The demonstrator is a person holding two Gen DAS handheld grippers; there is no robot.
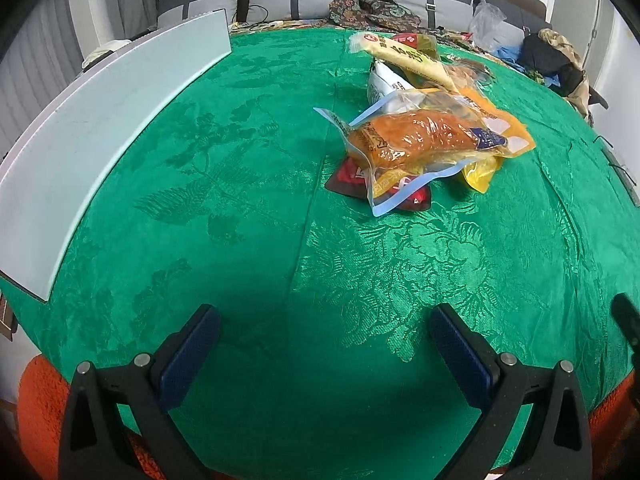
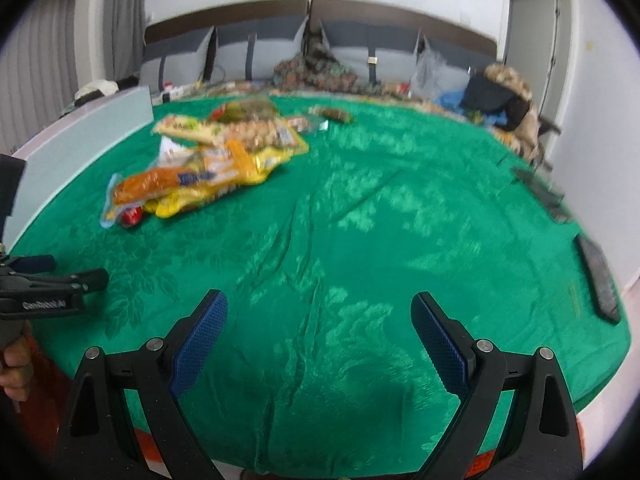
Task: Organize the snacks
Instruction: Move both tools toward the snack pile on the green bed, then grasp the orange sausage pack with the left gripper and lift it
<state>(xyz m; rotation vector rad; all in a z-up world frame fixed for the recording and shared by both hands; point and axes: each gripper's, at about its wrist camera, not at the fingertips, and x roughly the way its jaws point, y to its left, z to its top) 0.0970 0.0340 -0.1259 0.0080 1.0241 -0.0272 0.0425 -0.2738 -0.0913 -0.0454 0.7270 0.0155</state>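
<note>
A heap of snack packets lies on the green cloth. On top sits a clear pouch with an orange snack (image 1: 420,136) (image 2: 160,182), over yellow packets (image 1: 480,168) (image 2: 224,184) and a red packet (image 1: 352,178). A long pale yellow packet (image 1: 404,58) (image 2: 188,130) lies at the far end. My left gripper (image 1: 324,320) is open above bare cloth, well short of the heap. My right gripper (image 2: 320,304) is open too, with nothing between its fingers, to the right of the heap. The left gripper (image 2: 76,276) shows at the left edge of the right wrist view.
A pale grey box (image 1: 100,120) (image 2: 92,136) stands along the left side of the table. Two dark remotes (image 2: 598,276) lie near the right edge. Cushions, clothes and bags (image 1: 552,56) are piled behind the table. A hand (image 2: 16,364) holds the left gripper.
</note>
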